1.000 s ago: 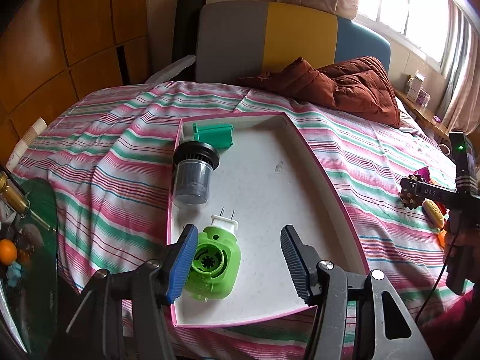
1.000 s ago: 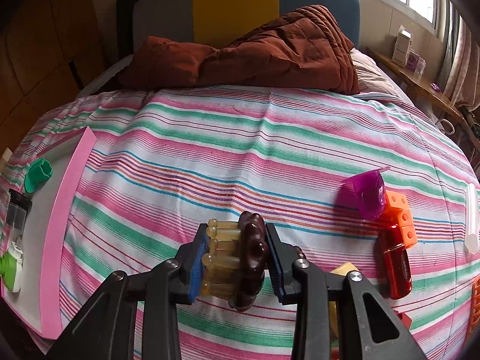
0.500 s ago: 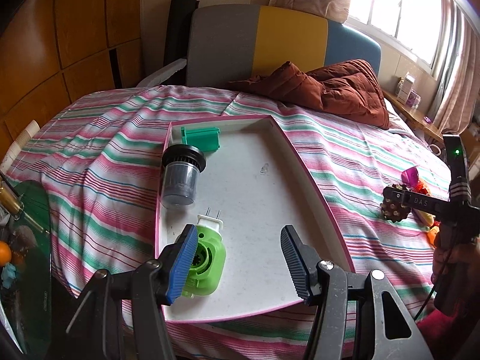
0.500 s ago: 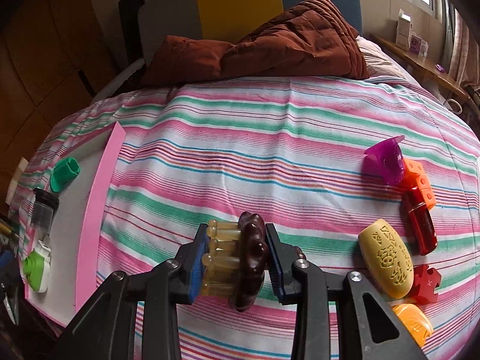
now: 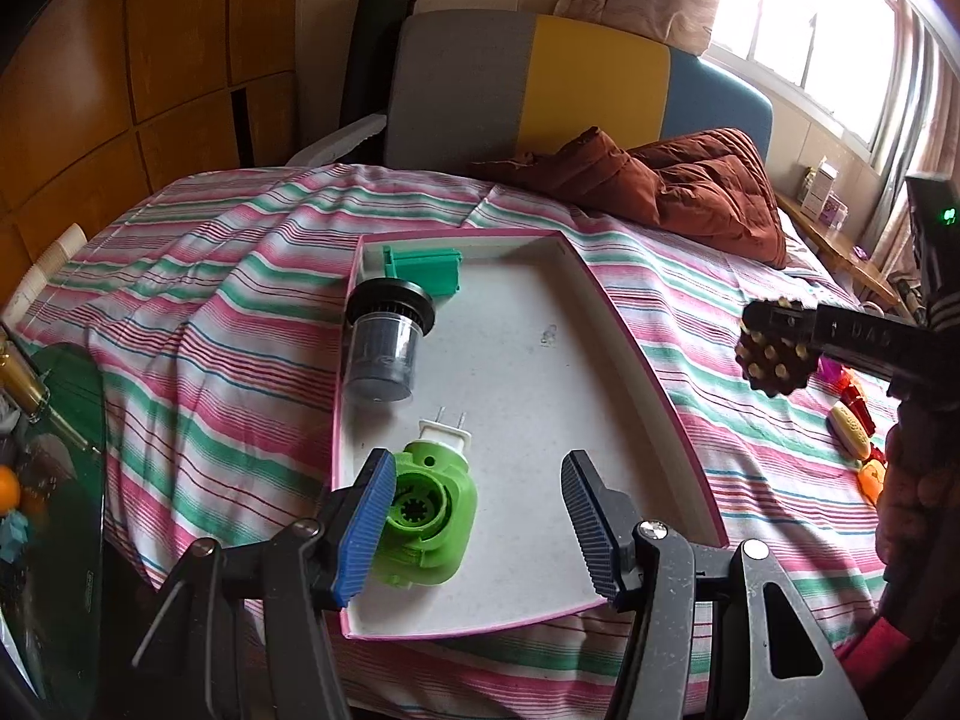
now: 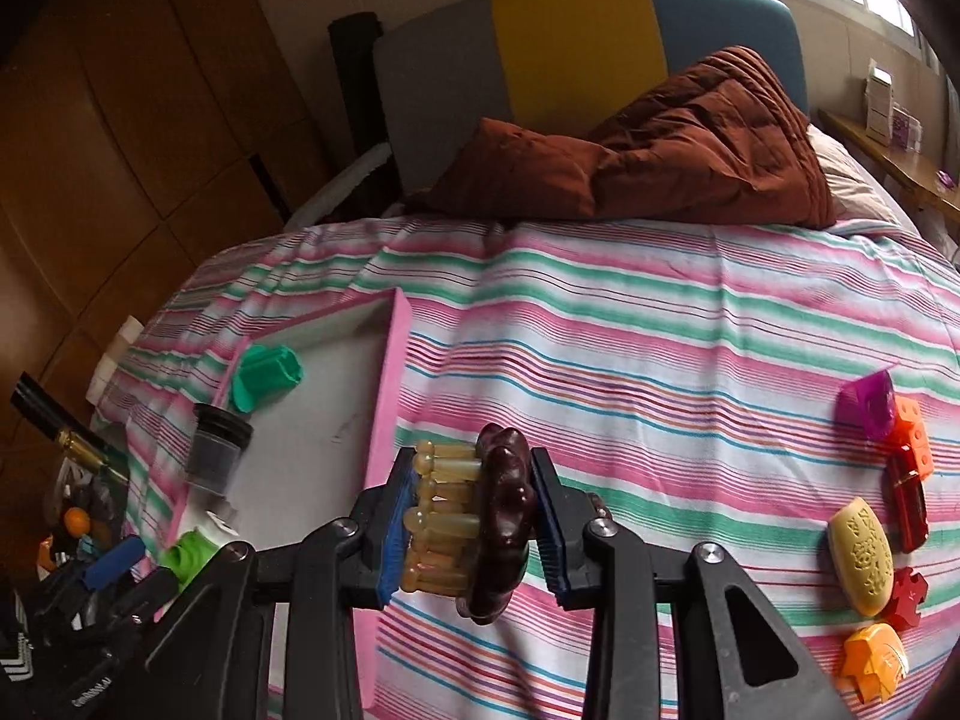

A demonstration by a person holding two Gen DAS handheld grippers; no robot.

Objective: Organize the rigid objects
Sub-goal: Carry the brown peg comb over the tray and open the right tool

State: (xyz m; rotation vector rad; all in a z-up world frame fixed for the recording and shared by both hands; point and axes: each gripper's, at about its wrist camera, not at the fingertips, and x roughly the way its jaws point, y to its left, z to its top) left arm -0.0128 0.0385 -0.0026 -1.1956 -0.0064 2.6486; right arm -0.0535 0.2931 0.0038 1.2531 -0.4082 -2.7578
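A bed with a pink, green and white striped sheet [image 6: 630, 324] fills both views. On it lies a shallow white tray with a pink rim [image 5: 654, 378].

The left gripper [image 5: 477, 519] hangs over the near end of the tray, its fingers [image 5: 366, 531] apart and holding nothing. A bright green plug-in device [image 5: 435, 510] lies on the tray floor just inside the left finger, its white plug prongs pointing away. Beyond the fingers a dark cylindrical filter cup [image 5: 384, 342] lies against the tray's left wall, and a teal plastic block [image 5: 426, 273] sits in the far left corner.

The right gripper [image 6: 474, 519] has its fingers clamped on a dark brown massage brush [image 6: 501, 504] with pale amber nubs pointing toward the left finger. It hangs over the sheet just right of the tray's pink rim.

To the right of the right fingers, well apart, small things lie grouped on the sheet: a purple piece [image 6: 867, 405], an orange block [image 6: 912, 435], a red item [image 6: 906, 501], a yellow oval [image 6: 861, 555] and an orange piece [image 6: 873, 660].

A rust-brown quilt [image 6: 672, 150] lies heaped at the far end of the bed.
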